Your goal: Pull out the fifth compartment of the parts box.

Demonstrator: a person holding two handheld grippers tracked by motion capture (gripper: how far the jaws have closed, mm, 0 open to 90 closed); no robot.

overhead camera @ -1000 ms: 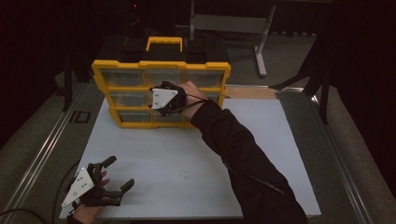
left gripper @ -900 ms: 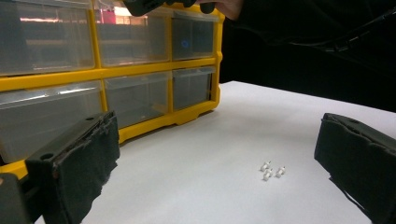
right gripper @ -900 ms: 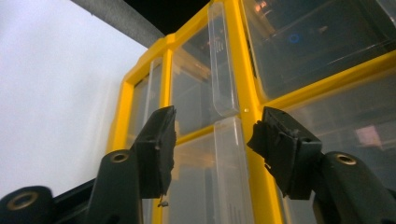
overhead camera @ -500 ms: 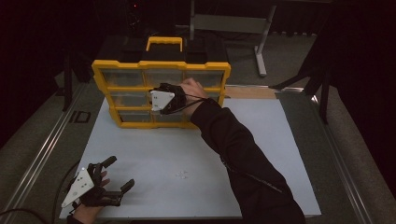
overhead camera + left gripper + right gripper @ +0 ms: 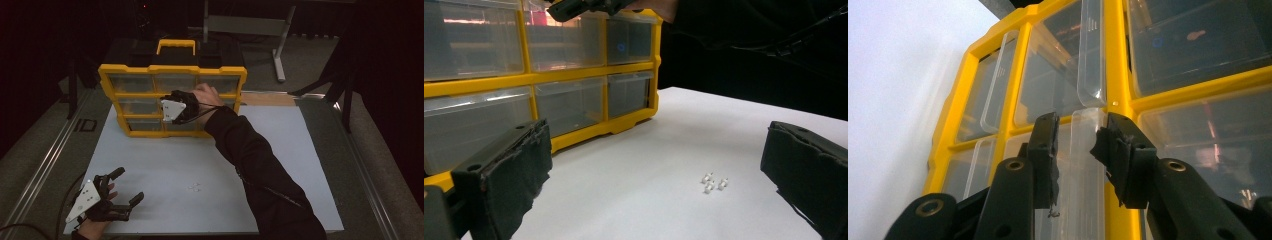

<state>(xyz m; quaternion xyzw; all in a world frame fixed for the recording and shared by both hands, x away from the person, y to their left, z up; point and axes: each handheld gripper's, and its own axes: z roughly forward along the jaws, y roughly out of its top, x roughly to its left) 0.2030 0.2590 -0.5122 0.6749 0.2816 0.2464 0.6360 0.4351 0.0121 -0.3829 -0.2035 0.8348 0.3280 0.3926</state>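
The right tongs (image 5: 1075,150) have just been closing, and a clear plastic drawer handle (image 5: 1083,150) of the yellow plastic organiser cabinet (image 5: 172,70) is seen between the two black foam-faced pads. A narrow gap is still visible on either side of the handle, so a firm grip is not yet made; by judgement, the drawer is about to be gripped for pulling out. The handle is a thin, glossy, translucent lip with rounded corners, set on a middle-row drawer. The cabinet stands upright at the far edge of the matt white table (image 5: 300,165), its frame hard and smooth, its drawers clear. The left tongs (image 5: 127,187) are held wide open near the table's front left corner, nothing between their worn pads. A few small white plastic parts (image 5: 713,182) lie loose on the table, apart from the cabinet.
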